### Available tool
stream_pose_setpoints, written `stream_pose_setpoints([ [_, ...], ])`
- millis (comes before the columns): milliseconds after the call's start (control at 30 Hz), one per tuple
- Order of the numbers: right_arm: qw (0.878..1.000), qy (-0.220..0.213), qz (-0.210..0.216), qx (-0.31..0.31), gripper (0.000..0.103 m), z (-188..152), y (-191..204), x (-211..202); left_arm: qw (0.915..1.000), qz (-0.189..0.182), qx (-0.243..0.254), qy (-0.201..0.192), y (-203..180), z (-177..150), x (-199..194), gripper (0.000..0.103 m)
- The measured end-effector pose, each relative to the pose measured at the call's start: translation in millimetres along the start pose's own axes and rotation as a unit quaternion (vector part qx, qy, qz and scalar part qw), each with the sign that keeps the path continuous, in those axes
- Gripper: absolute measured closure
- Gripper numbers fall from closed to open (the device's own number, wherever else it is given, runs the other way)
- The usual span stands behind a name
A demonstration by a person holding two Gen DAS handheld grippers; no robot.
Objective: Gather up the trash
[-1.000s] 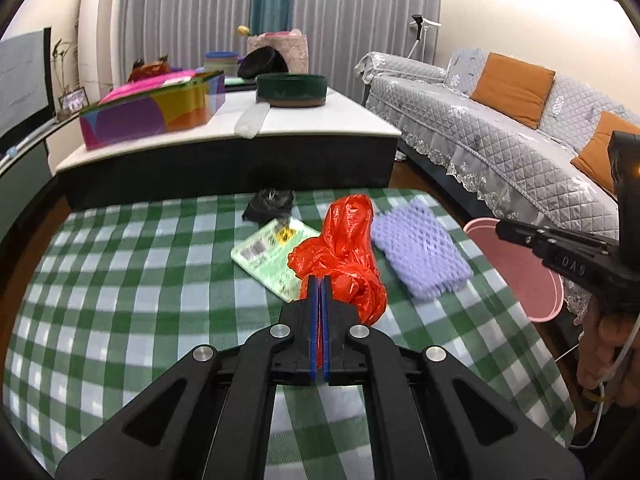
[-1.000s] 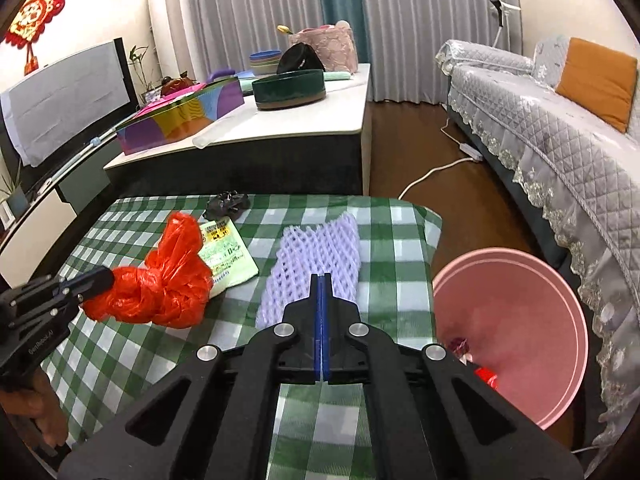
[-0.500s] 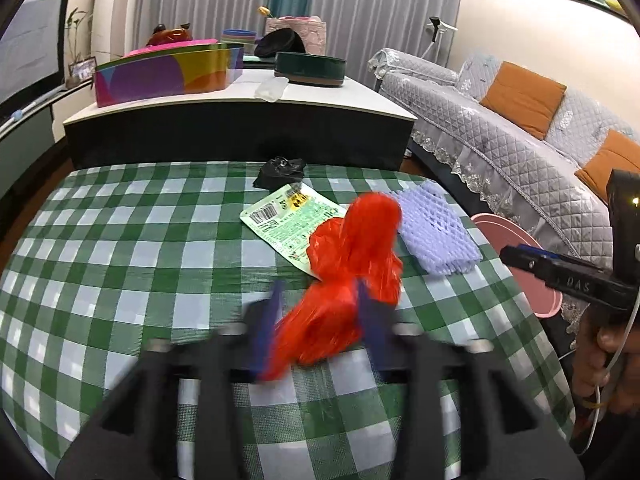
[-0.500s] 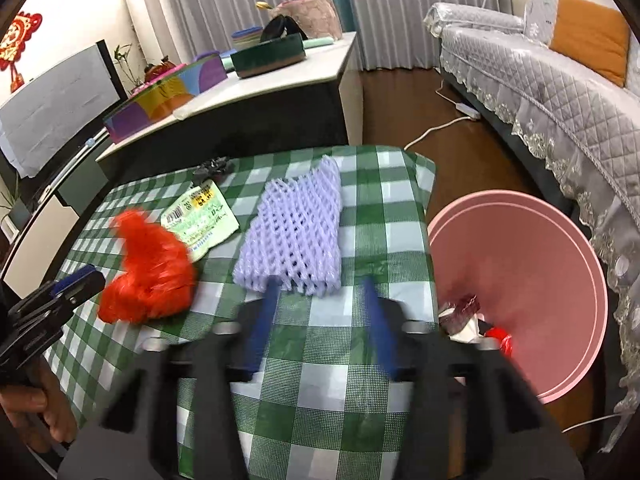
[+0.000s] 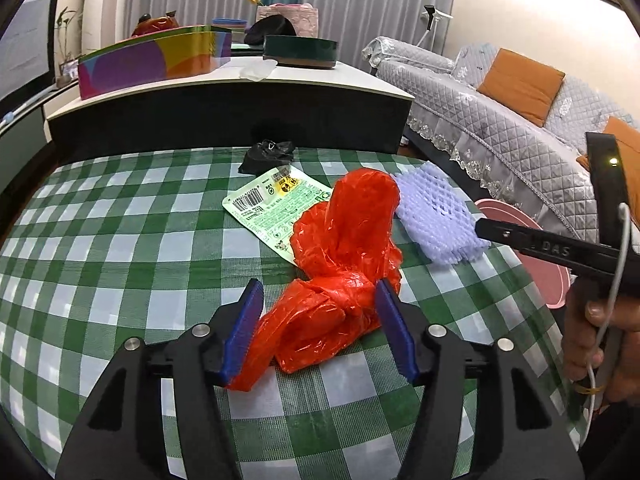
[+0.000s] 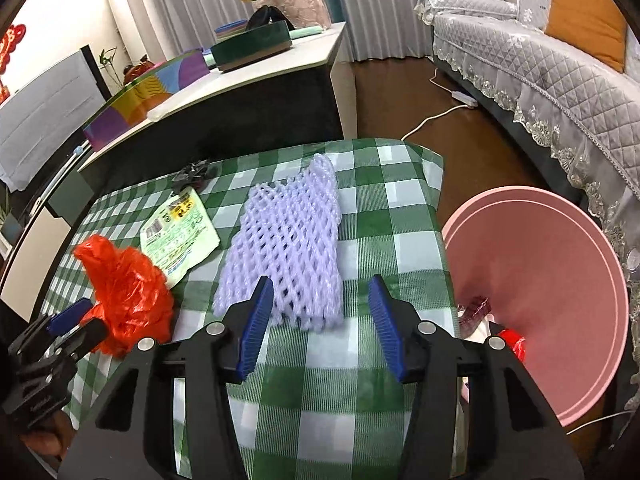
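Left tool [image 5: 318,304] is opening around crinkled red plastic bag [image 5: 344,248]; right tool [image 6: 320,300] gapes by purple foam net [image 6: 288,236].

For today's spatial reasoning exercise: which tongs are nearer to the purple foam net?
Right. The right tongs stand open at the purple foam net's near edge. The left tongs, jaws opening, straddle the red plastic bag, beside the net.

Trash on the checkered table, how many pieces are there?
4. A red plastic bag nearest, between the left gripper's opening jaws; a green wrapper behind it; purple foam netting toward the pink bin; a black scrap at the far edge.
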State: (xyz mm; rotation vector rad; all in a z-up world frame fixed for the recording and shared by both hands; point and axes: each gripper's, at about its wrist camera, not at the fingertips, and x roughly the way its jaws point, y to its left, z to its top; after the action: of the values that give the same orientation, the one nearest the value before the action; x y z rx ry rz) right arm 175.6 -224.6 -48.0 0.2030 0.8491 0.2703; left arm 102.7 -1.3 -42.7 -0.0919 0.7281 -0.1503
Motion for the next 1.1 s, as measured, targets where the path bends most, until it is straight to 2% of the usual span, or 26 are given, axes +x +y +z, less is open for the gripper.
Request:
stream_pose_setpoints([
  [100,1.000,0.007,0.000,0.000,0.053,2,0,10,1.0000,-0.005,-0.002,0.001,0,2,4,0.045],
  [167,1.000,0.013,0.001,-0.005,0.059,1,1,17,0.9999,-0.012,-0.003,0.006,0,2,7,0.045],
  [233,1.000,0.021,0.005,-0.009,0.080,0,2,22,0.9998,-0.020,-0.003,0.010,-2,3,10,0.045],
  [300,1.000,0.024,0.007,-0.014,0.090,0,3,24,0.9996,-0.025,0.001,0.010,-4,3,10,0.052],
  [333,1.000,0.021,0.006,-0.017,0.091,1,5,22,0.9996,-0.028,0.002,0.009,-5,3,10,0.061],
  [467,1.000,0.004,0.011,-0.024,0.093,5,11,8,0.9994,-0.023,0.024,0.004,-13,4,3,0.070],
  [600,0.999,-0.018,0.012,-0.028,0.093,10,16,-14,0.9992,-0.012,0.038,-0.008,-18,3,-8,0.074],
  [867,0.996,-0.060,0.000,-0.058,0.093,15,25,-63,0.9988,0.001,0.033,-0.037,-17,9,-38,0.075],
  [900,0.996,-0.064,-0.004,-0.065,0.093,14,27,-68,0.9987,0.002,0.031,-0.041,-17,9,-42,0.083],
  [933,0.995,-0.068,-0.009,-0.071,0.093,13,28,-73,0.9986,0.003,0.031,-0.042,-17,10,-43,0.102],
  [1100,0.992,-0.087,-0.026,-0.089,0.093,10,31,-99,0.9983,0.011,0.037,-0.043,-22,10,-50,0.103],
])
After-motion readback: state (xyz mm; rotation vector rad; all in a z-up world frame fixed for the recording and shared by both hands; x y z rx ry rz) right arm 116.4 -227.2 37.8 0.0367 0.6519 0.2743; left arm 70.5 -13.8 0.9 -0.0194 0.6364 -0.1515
